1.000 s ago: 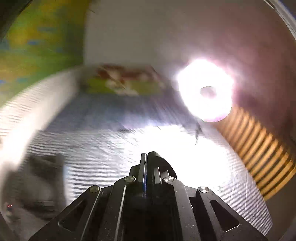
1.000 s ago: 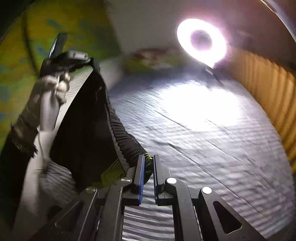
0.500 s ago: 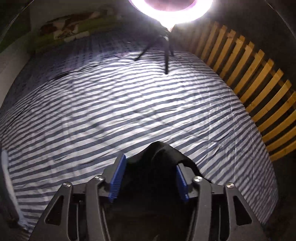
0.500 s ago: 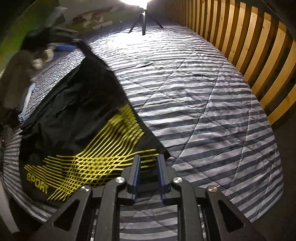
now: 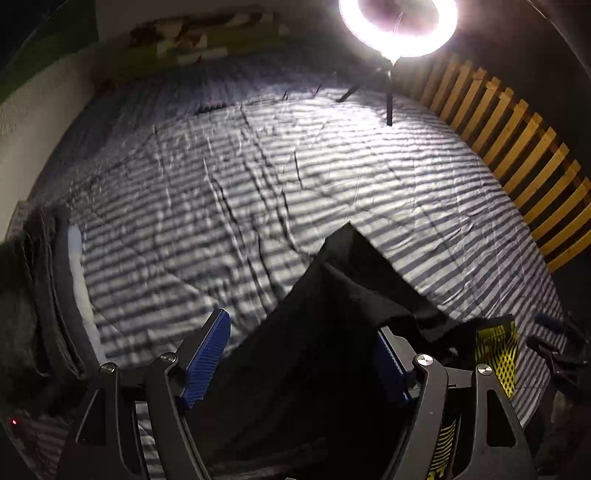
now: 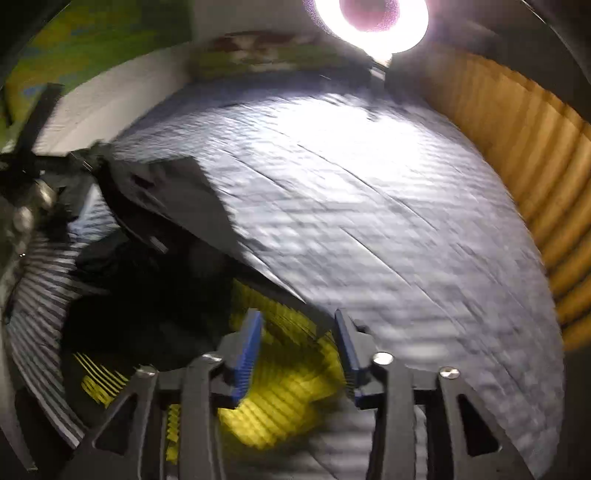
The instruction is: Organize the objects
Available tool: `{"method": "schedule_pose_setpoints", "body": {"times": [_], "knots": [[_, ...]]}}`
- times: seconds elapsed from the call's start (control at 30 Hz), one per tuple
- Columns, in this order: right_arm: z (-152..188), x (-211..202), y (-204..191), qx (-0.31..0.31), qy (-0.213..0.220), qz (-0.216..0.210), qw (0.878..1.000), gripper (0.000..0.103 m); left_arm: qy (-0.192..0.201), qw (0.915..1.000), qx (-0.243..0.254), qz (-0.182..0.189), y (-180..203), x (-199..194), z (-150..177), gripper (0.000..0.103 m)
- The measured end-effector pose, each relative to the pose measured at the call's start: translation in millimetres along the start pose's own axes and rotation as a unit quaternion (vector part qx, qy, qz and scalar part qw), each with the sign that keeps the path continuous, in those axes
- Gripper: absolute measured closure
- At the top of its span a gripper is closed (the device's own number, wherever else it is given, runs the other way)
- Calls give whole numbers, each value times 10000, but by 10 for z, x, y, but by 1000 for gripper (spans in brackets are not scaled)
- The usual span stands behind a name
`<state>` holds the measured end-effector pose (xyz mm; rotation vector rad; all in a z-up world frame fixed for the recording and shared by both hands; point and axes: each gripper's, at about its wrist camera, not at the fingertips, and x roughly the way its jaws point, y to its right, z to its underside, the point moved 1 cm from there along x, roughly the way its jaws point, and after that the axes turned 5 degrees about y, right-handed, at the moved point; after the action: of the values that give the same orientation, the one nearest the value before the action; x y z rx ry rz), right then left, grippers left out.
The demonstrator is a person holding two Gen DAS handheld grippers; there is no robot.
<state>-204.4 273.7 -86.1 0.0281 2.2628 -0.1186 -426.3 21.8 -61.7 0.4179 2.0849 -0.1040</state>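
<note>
A black sports garment with yellow line print (image 6: 155, 280) lies on the striped bedspread (image 6: 369, 206). In the left wrist view its black cloth (image 5: 332, 332) lies between and under the fingers, with a yellow patch (image 5: 496, 347) at the right. My left gripper (image 5: 306, 350) is open wide over the cloth. My right gripper (image 6: 299, 350) is open above the yellow printed part (image 6: 291, 391). The other gripper shows blurred at the far left of the right wrist view (image 6: 33, 158).
A bright ring light on a small tripod (image 5: 397, 22) stands at the far end of the bed. A wooden slatted rail (image 5: 517, 155) runs along the right side. A pillow (image 5: 207, 37) lies at the head. Folded grey and pale clothes (image 5: 55, 295) lie at the left.
Both grippers have opened and let go of the garment, which now lies on the bed. The left one opened first and is now wider. Both cameras have tilted up.
</note>
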Motion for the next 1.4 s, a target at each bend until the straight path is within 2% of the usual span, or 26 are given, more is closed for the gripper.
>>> {"method": "schedule_pose_setpoints", "body": {"times": [0.03, 0.1, 0.13, 0.2, 0.3, 0.37, 0.43, 0.53, 0.63, 0.7, 0.73, 0.77, 0.87, 1.0, 1.13, 1.17, 1.23, 1.3, 1.4], "knots": [[-108, 70, -152, -139, 104, -195, 9997, 60, 10, 10000, -51, 38, -24, 61, 9, 26], [-293, 221, -491, -476, 205, -717, 9961, 52, 72, 9987, -228, 457, 10, 71, 11, 26], [-387, 323, -700, -670, 236, -946, 9930, 47, 90, 9981, -263, 551, 34, 83, 0, 26], [-495, 470, -954, -917, 330, -1072, 9894, 45, 125, 9971, -290, 694, 65, 67, -20, 26], [-611, 790, -1204, -1083, 266, -1055, 9881, 40, 238, 9975, -247, 610, 27, -6, -44, 26], [-625, 964, -1254, -1140, 109, -1060, 9877, 40, 352, 9967, -441, 587, -152, -115, 2, 26], [-634, 1083, -1353, -1424, 100, -863, 9860, 40, 443, 9961, -626, 434, -378, -207, 115, 26], [-660, 1330, -1518, -1766, -71, -843, 9806, 40, 445, 9953, -865, -23, -859, -305, 490, 26], [-672, 1593, -1657, -2039, -173, -651, 9767, 40, 300, 9923, -1184, -227, -1245, -311, 875, 26], [-709, 1772, -1659, -2020, -341, -482, 9776, 47, 148, 9895, -1406, -291, -1469, -271, 1151, 26], [-734, 1845, -1592, -1926, -421, -345, 9798, 72, 75, 9888, -1464, -298, -1549, -242, 1256, 26], [-756, 1891, -1523, -1828, -504, -306, 9814, 91, -10, 9879, -1522, -294, -1628, -191, 1369, 26], [-897, 1791, -1153, -1356, -446, -218, 9895, 99, -173, 9854, -1685, -179, -1749, -21, 1540, 26], [-1155, 1499, -562, -931, -74, 190, 9955, 99, -30, 9862, -1653, 75, -1684, 57, 1576, 26], [-1431, 1434, 188, -202, 51, 1152, 9931, 95, 80, 9915, -1295, 72, -1495, 40, 1499, 26], [-1446, 1472, 303, -116, -80, 1201, 9927, 83, 76, 9927, -1204, 58, -1457, 44, 1481, 26], [-1443, 1567, 501, -1, -410, 1276, 9910, 66, 56, 9941, -1081, 12, -1411, 51, 1453, 26], [-1404, 1548, 581, 70, -305, 1352, 9903, 65, -8, 9947, -1025, 1, -1375, 102, 1445, 26], [-1350, 1656, 615, 231, -402, 1025, 9937, 58, -126, 9955, -942, -46, -1345, 183, 1446, 30]]}}
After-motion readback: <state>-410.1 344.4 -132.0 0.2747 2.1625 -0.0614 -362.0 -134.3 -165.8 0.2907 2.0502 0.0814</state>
